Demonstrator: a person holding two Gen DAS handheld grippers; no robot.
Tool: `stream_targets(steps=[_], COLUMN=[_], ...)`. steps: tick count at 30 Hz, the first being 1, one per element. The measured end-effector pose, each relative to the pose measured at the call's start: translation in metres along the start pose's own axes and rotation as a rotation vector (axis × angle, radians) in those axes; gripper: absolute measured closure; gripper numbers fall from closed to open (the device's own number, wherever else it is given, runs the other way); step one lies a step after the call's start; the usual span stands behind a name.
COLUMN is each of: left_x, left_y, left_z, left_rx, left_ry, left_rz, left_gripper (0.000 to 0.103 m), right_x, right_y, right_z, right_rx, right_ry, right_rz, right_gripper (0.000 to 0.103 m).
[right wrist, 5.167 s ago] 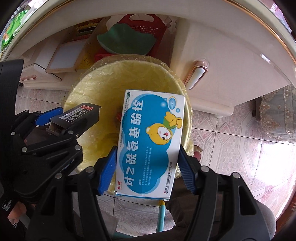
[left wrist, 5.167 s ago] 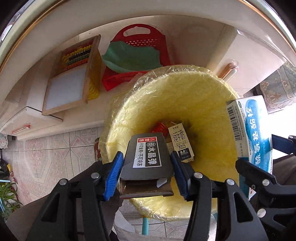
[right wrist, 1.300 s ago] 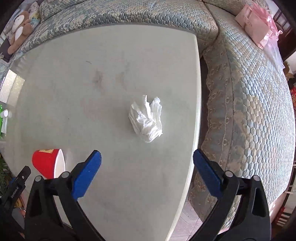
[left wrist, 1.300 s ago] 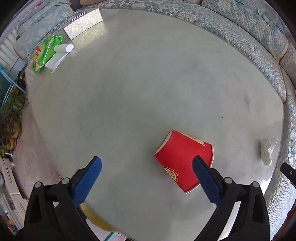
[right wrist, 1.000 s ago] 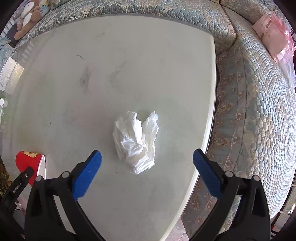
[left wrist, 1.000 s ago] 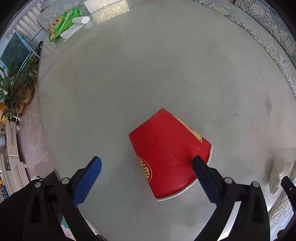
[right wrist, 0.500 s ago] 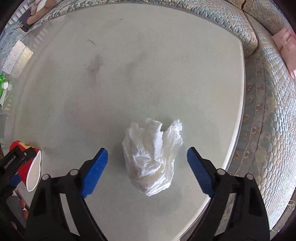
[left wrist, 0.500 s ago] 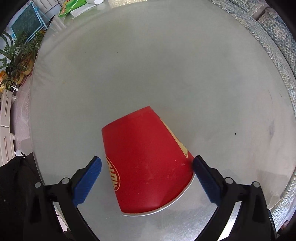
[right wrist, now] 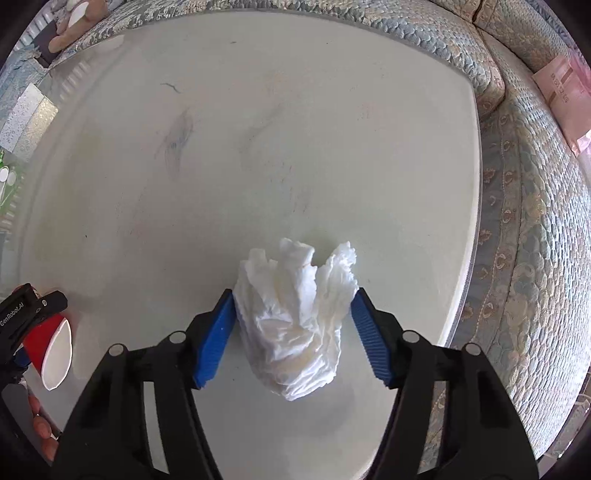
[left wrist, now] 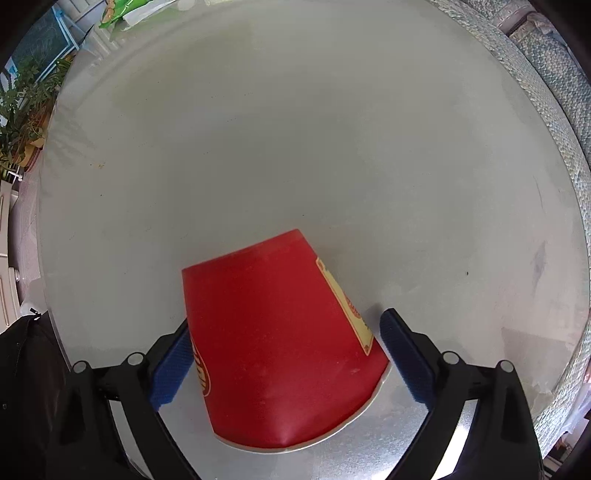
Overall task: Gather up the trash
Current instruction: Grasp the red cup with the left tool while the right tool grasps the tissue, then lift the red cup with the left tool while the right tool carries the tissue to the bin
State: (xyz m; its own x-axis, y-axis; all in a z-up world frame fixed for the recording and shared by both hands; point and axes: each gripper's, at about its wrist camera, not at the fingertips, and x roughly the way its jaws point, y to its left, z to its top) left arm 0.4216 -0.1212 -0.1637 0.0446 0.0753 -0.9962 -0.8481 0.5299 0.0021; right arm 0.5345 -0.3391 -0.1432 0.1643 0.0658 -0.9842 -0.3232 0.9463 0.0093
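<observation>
A red paper cup (left wrist: 280, 343) lies on its side on the pale glass table (left wrist: 295, 147), rim towards me. My left gripper (left wrist: 288, 354) straddles it; its left pad touches the cup wall, the right pad stands just clear. The cup also shows in the right wrist view (right wrist: 48, 347) at far left, with the left gripper (right wrist: 22, 314) over it. A crumpled white tissue (right wrist: 295, 317) lies on the table (right wrist: 295, 129) between the blue pads of my right gripper (right wrist: 293, 332), which press on both its sides.
A quilted blue-and-cream sofa (right wrist: 535, 221) wraps the table's right and far sides, with a pink packet (right wrist: 565, 96) on it. A green snack bag (left wrist: 125, 9) lies at the table's far left corner. Potted plants (left wrist: 18, 110) stand beyond the left edge.
Both grippers dropped from the yellow bin to the table, empty. The left one slid around the red cup and narrowed; the right one closed in on the tissue until its pads touch it.
</observation>
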Motion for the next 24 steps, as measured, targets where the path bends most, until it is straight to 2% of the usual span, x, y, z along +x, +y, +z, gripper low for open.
stream_targets(steps=[2,4,9,14,15,24], left_x=[-0.003,-0.004,-0.003,-0.005,-0.005,-0.009], left_y=[-0.008,-0.009,-0.001,0.001,0.012,0.032], left_z=[-0.002,-0.003,0.003,0.003,0.000,-0.005], left_rx=[0.037,0.039,0.044,0.073,0.074,0.092], left_ry=[-0.013,-0.008,0.001,-0.003,-0.005,0.000], left_rz=[0.016,0.007,-0.026,-0.055,-0.063,-0.091], left_gripper=[0.022,0.025,0.029,0.031,0.033,0.037], right_x=[0.000,-0.001,0.000,0.001,0.002,-0.010], right_y=[-0.003,-0.001,0.006,0.009,0.008,0.015], right_z=[0.000,0.001,-0.014,-0.015,-0.014,-0.015], right_rx=[0.017,0.025,0.020,0.021,0.022,0.030], right_ry=[-0.003,0.004,0.003,0.002,0.001,-0.030], right_rz=[-0.003,-0.002,0.007,0.017,0.020,0.021], right_gripper=[0.067,0.074,0.077,0.077,0.077,0.077])
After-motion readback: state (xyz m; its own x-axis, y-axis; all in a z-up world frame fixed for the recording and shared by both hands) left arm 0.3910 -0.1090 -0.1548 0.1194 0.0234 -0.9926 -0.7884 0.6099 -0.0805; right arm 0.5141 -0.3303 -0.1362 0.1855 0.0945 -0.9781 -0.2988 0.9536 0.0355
